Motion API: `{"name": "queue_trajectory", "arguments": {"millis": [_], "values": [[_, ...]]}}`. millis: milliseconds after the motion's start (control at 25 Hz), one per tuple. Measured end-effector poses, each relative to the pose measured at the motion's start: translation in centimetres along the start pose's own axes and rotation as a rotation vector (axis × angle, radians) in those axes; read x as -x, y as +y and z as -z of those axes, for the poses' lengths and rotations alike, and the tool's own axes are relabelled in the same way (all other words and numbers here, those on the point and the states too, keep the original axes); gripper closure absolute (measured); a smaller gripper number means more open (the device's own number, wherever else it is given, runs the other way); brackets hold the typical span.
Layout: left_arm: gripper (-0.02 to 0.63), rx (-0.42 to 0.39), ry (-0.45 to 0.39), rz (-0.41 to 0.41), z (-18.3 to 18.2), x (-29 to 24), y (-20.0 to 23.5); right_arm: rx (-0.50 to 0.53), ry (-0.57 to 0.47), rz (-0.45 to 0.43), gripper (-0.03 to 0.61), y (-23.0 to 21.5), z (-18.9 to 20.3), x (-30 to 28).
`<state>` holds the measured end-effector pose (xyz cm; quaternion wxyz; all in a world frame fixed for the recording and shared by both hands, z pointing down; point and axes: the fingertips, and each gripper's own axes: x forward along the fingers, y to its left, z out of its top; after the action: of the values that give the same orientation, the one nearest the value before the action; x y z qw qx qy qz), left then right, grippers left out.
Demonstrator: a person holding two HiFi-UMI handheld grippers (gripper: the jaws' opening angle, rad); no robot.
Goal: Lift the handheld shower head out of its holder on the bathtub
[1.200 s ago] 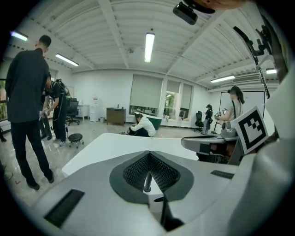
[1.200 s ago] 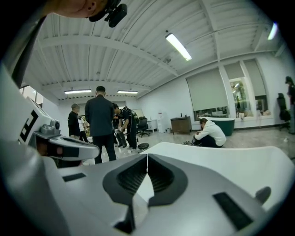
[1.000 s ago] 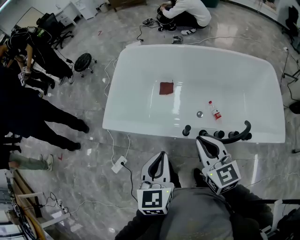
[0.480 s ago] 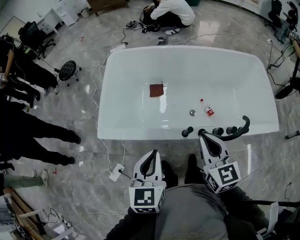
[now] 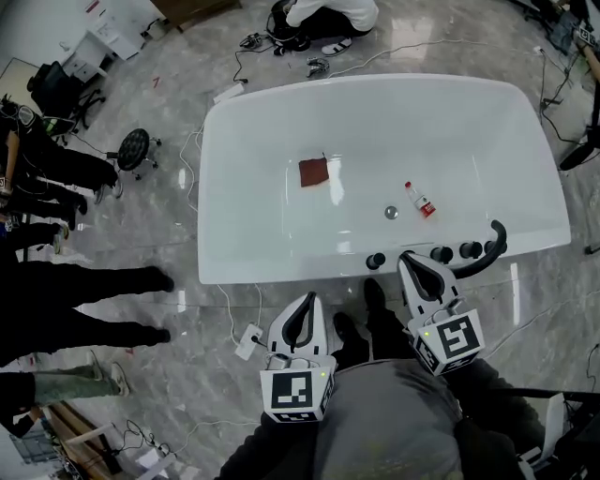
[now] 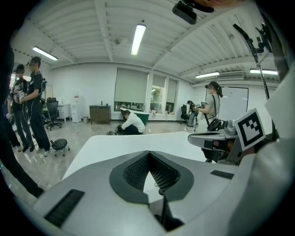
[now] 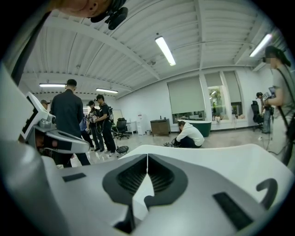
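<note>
The white bathtub [image 5: 281, 253] lies across the head view. The black handheld shower head [image 5: 494, 244] rests in its holder at the right end of the near rim, beside several black knobs [image 5: 442, 254]. My right gripper [image 5: 410, 260] is shut and empty, its tip at the near rim between two knobs, left of the shower head. The right gripper view shows those jaws [image 7: 147, 157] closed and the shower head [image 7: 269, 188] as a black hook low on the right. My left gripper [image 5: 307, 303] is shut and empty over the floor, short of the tub; its jaws [image 6: 148, 153] meet at the tip.
Inside the tub lie a dark red cloth [image 5: 313, 172], a small bottle [image 5: 420, 200] and the drain [image 5: 391, 213]. A power strip [image 5: 248, 339] and cables lie on the floor by the tub. People stand at the left [image 5: 56, 281]; one crouches beyond the tub [image 5: 328, 14].
Both grippers have edged forward toward the tub's near rim as the head view shifted. Their jaws stayed shut, and the shower head has not moved.
</note>
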<state>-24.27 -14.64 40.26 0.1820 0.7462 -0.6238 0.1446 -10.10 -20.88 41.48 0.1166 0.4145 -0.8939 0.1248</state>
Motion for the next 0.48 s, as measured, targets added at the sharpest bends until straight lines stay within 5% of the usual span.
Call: {"name": "queue_trajectory", "arguments": {"millis": [480], "values": [[0.611,0.022,0.038,-0.037,0.5,-2.9,-0.2,-0.007,0.031,-0.077,0.574,-1.6,1.0,-2.7]]}}
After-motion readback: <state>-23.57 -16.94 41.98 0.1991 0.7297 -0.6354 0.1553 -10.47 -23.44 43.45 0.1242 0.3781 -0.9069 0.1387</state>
